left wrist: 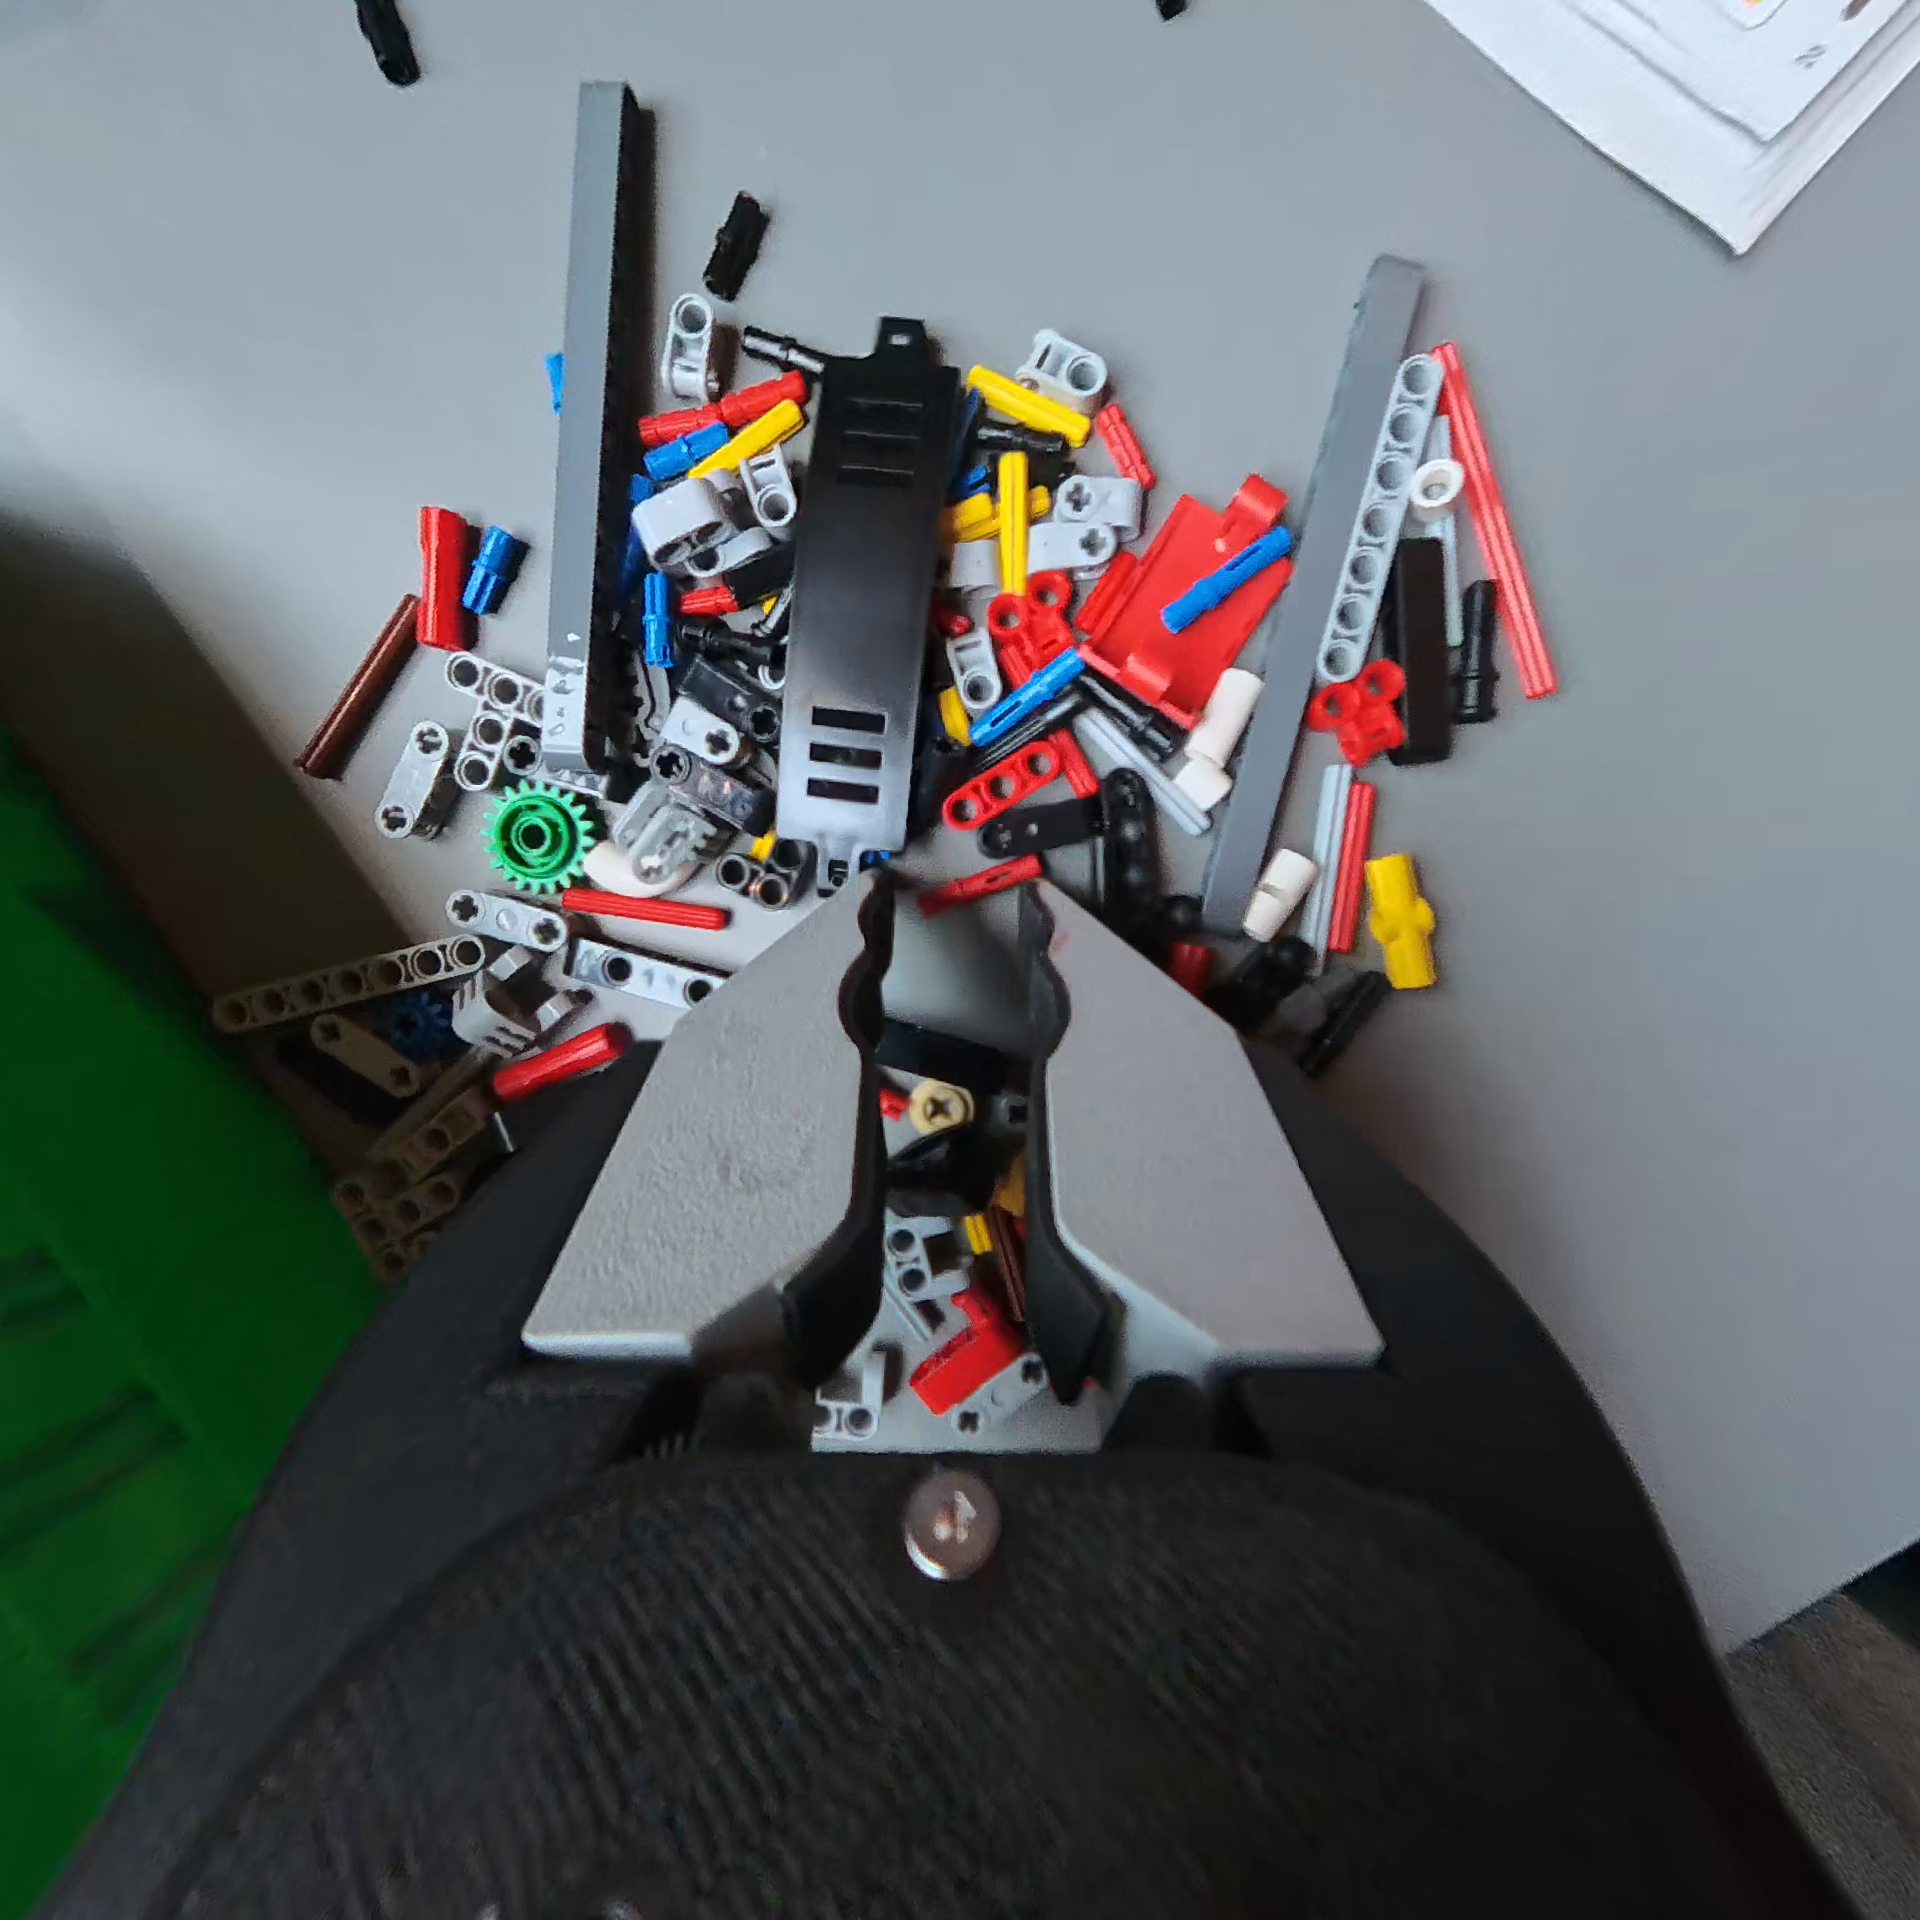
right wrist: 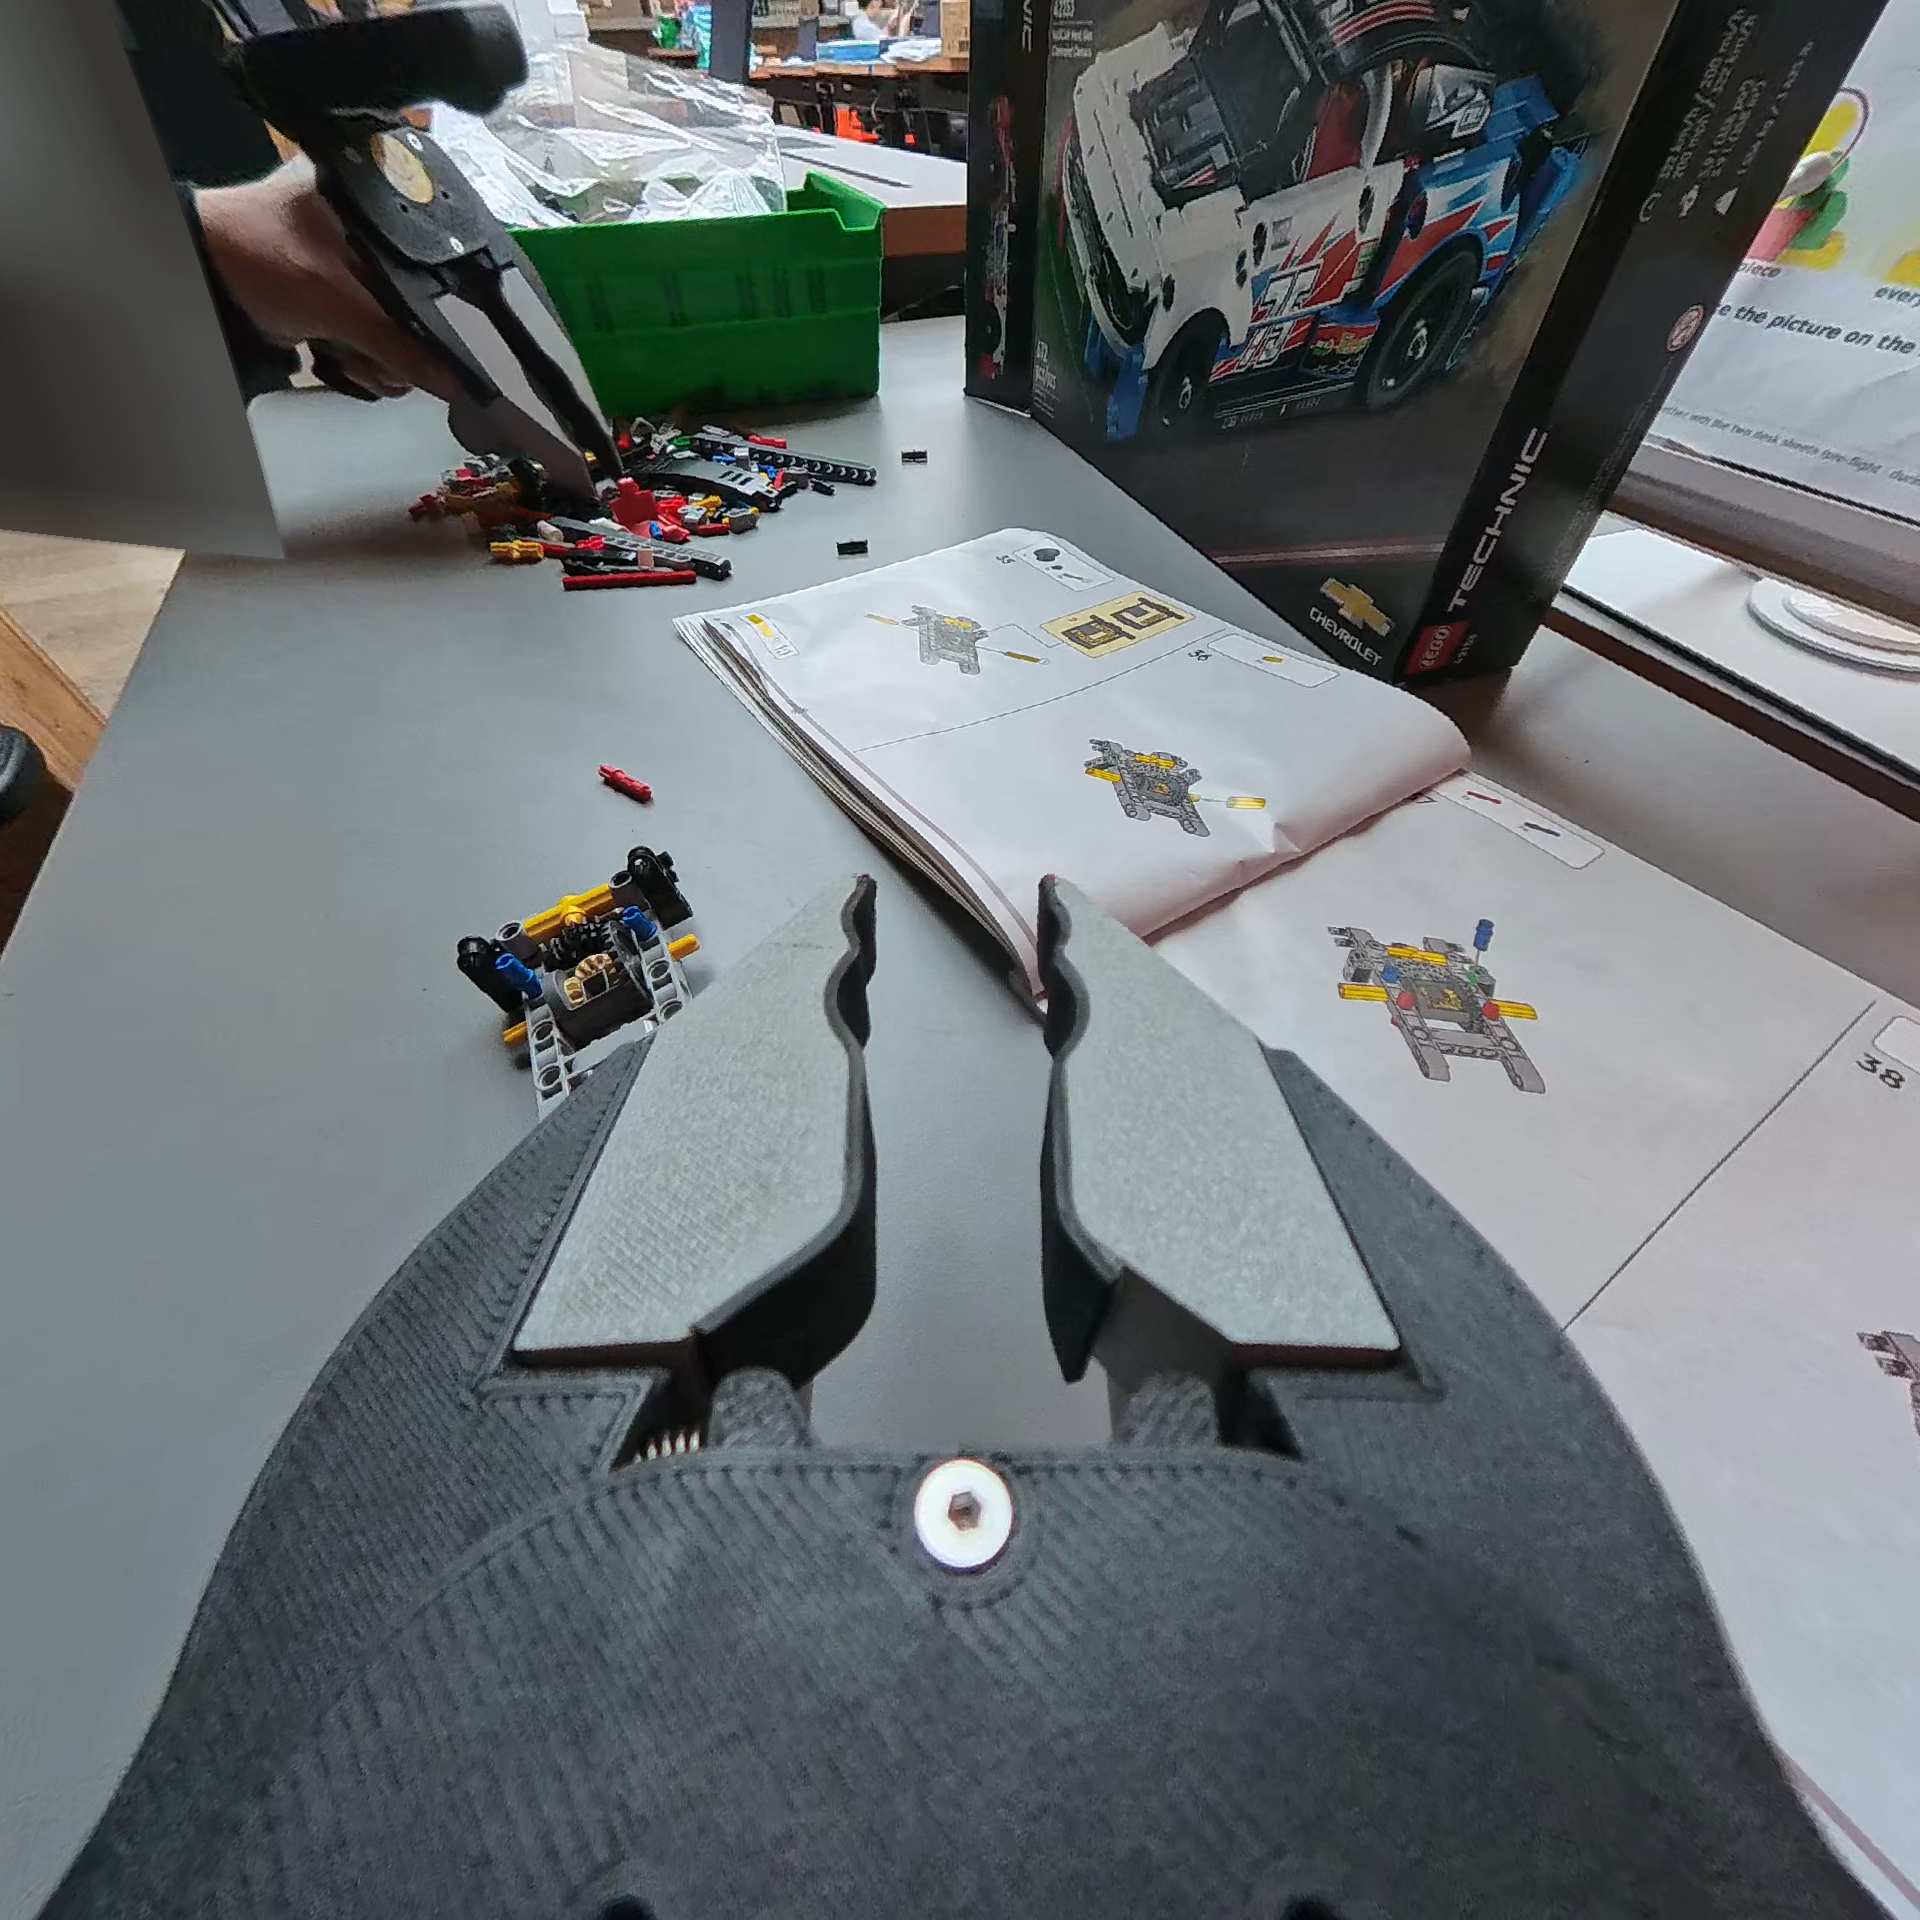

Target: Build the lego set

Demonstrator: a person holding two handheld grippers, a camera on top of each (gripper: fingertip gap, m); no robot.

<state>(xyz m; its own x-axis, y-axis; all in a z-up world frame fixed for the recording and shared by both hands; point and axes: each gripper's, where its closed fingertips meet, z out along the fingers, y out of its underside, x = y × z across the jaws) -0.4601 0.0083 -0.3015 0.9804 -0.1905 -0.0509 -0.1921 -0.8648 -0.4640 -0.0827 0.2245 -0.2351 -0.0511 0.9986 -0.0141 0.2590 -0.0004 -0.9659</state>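
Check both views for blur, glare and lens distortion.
Left wrist view: loose parts pile sharp at centre, green bin and edges smeared. Right wrist view: crisp on the instruction booklet, the box leans from wide-angle bending; no harsh glare.

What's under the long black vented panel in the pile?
The black vented panel lies on top of the loose pile: yellow axles, blue pins and grey connectors poke out beside it. Whatever is directly beneath is covered.

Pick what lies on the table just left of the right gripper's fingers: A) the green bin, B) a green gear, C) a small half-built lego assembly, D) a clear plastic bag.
C: the right wrist view shows the half-built lego assembly resting on the grey table just left of the open, empty right gripper.
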